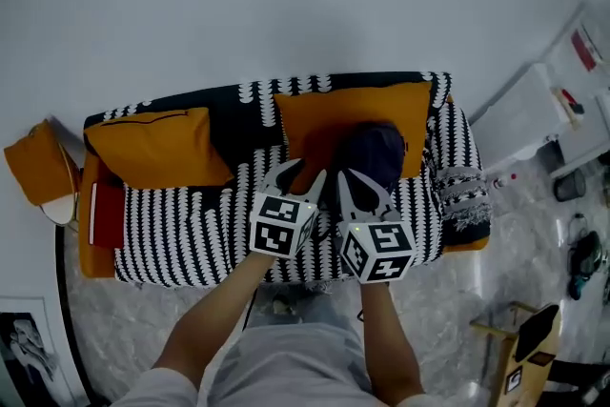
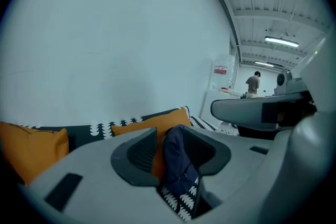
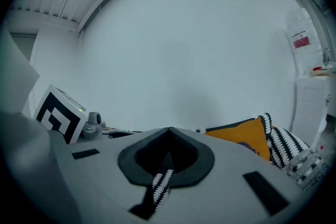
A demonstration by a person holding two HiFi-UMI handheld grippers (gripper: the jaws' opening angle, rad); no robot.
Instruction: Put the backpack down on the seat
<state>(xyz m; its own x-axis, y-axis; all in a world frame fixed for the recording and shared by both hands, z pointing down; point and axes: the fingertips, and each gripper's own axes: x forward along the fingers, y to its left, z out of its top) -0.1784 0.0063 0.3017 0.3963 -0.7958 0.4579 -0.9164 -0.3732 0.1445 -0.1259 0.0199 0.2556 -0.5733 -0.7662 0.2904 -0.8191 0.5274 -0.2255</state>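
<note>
A dark navy backpack stands on the sofa seat, leaning on the middle orange cushion. My left gripper hovers just left of it. In the left gripper view the left gripper is open and the backpack shows in the gap between its jaws, with no pad plainly pressing on it. My right gripper sits in front of the pack's lower left side. In its own view the right gripper has its tips together, and only the patterned cover shows below them.
The sofa has a black-and-white patterned cover and a second orange cushion at its left. A red flat object lies on the left end. Another orange cushion sits beside the sofa. White cabinets stand right, a wooden stand at lower right.
</note>
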